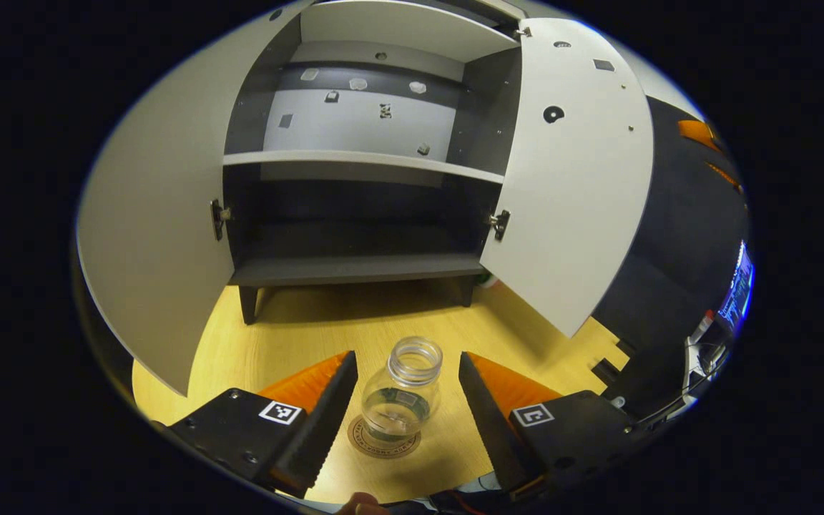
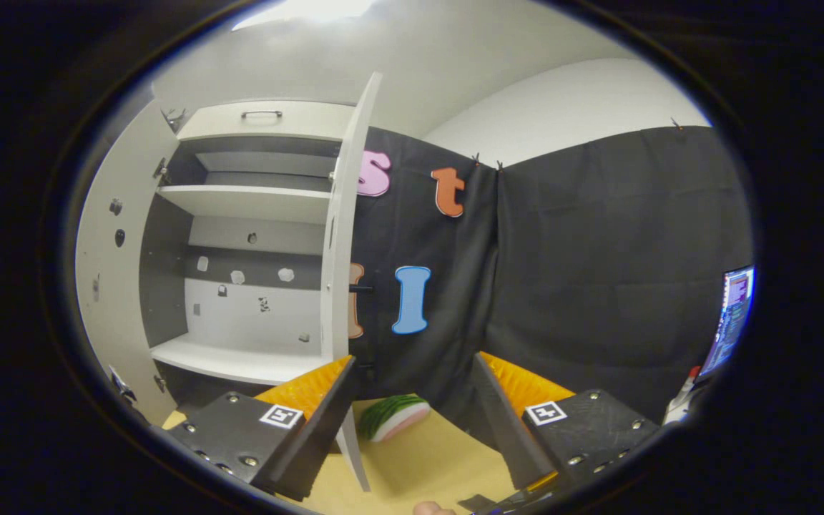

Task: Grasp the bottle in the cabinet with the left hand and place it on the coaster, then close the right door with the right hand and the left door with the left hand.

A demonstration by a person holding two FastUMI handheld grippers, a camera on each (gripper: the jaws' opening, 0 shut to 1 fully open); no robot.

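Left gripper (image 1: 408,400): jaws spread wide, holding nothing; the serrated fingers (image 1: 326,422) flank the bottle at 9 and 3 o'clock with a gap on each side.
Bottle (image 1: 403,390): clear plastic, capless, round threaded neck, upright on the coaster.
Coaster (image 1: 383,438): flat brown disc on the pale wood-grain table (image 1: 297,336).
Right gripper (image 2: 412,422): released, jaws wide apart, grasping nothing.
Melon-slice toy (image 2: 394,417): green rind, pink flesh, lying on the table between the right gripper's fingers, farther off.
Cabinet (image 1: 362,172): at 12 o'clock, dark interior, pale shelves.
Left door (image 1: 158,214): smooth, pale, swung open.
Right door (image 1: 573,179): likewise open.
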